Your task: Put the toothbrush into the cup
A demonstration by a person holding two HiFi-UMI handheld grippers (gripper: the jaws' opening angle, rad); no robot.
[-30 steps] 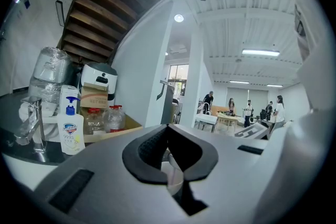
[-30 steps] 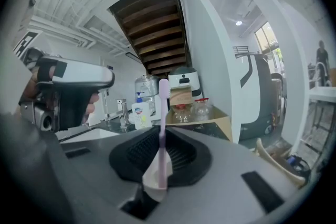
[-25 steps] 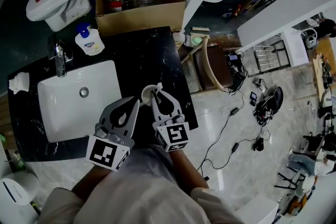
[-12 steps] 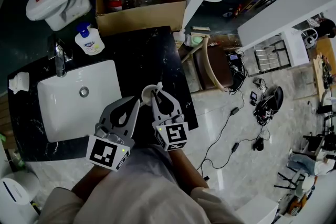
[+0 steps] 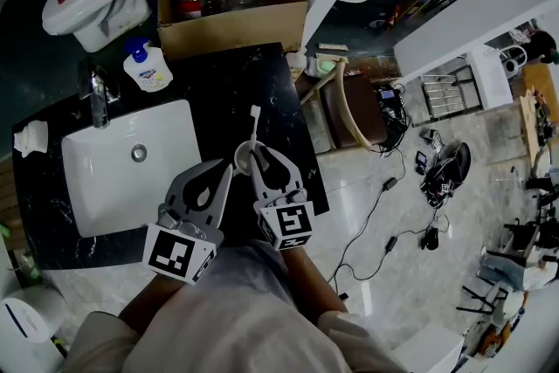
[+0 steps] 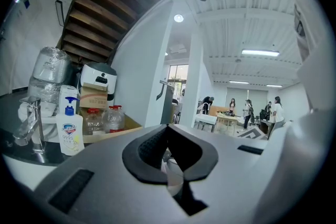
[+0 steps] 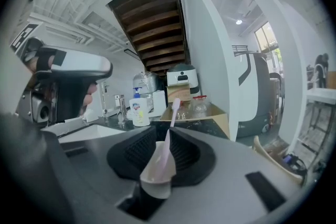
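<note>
Though tilted, toothbrush (image 5: 253, 128) in cup (image 5: 242, 157).

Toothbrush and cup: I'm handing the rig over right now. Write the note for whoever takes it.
Right gripper: jaws closed on the toothbrush, which has its bristle end up and tilted away from the person and its lower end at the cup mouth.
Left gripper: jaws together, tips beside the cup. Whether they pinch its rim is unclear.
The cup stands on the black counter, right of the sink.
Done: the toothbrush is in hand and at the cup.
Left: probably seat it fully, open the right jaws, draw back, and check that it rests in the cup.
</note>
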